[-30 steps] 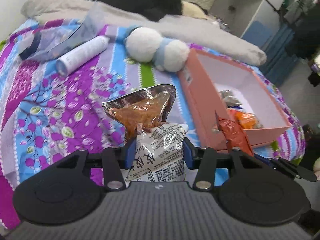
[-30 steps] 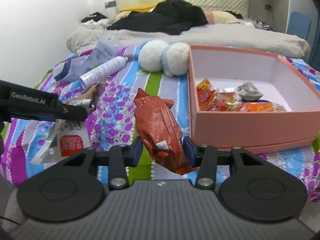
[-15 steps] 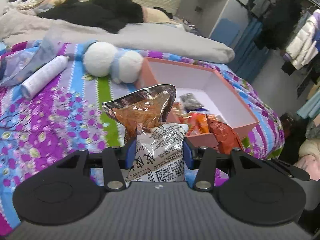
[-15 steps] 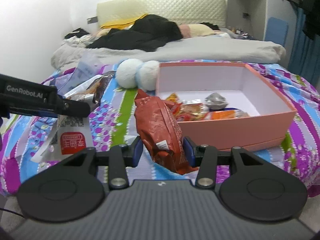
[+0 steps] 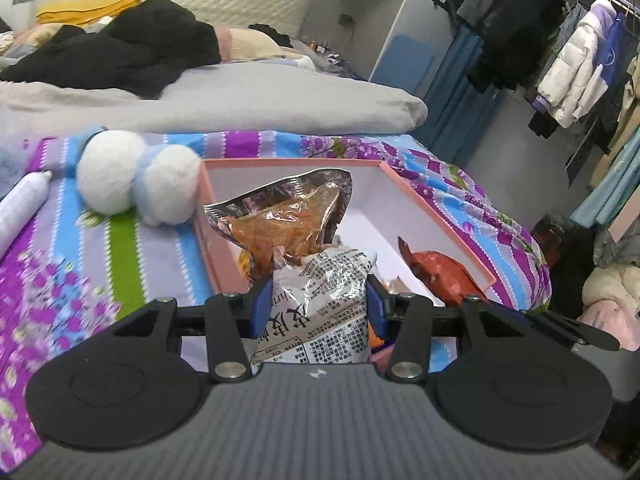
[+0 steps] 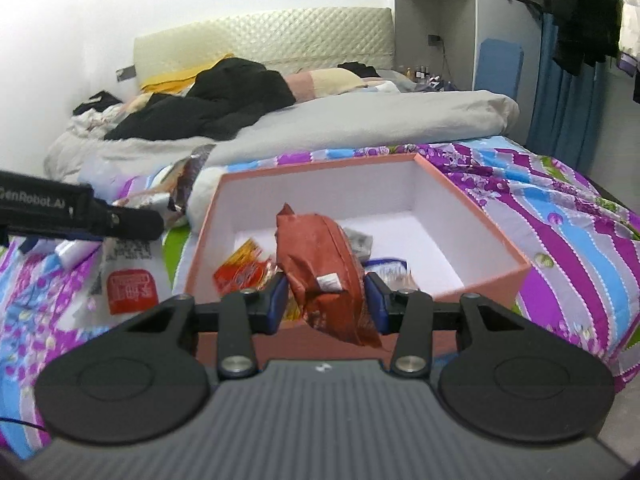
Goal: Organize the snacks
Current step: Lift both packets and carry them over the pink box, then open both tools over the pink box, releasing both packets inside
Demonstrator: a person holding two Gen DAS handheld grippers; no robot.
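We are seeing 2 loads. The left gripper [image 5: 316, 308] is clamping a silver snack bag [image 5: 304, 256] upright, long axis vertical, its top in front of the pink box [image 5: 440, 216]. The right gripper [image 6: 326, 300] is pinching a red packet [image 6: 328, 268] — tilted, top leaning left — over the box's near wall. Both bags are hiding part of the box contents; the packets inside are blurred.

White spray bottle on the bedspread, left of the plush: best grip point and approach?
Take the white spray bottle across the middle of its barrel, coming from above with the tongs straddling its width. It lies flat on the bedspread, so the round sides are exposed. The plush sits close by its cap end.
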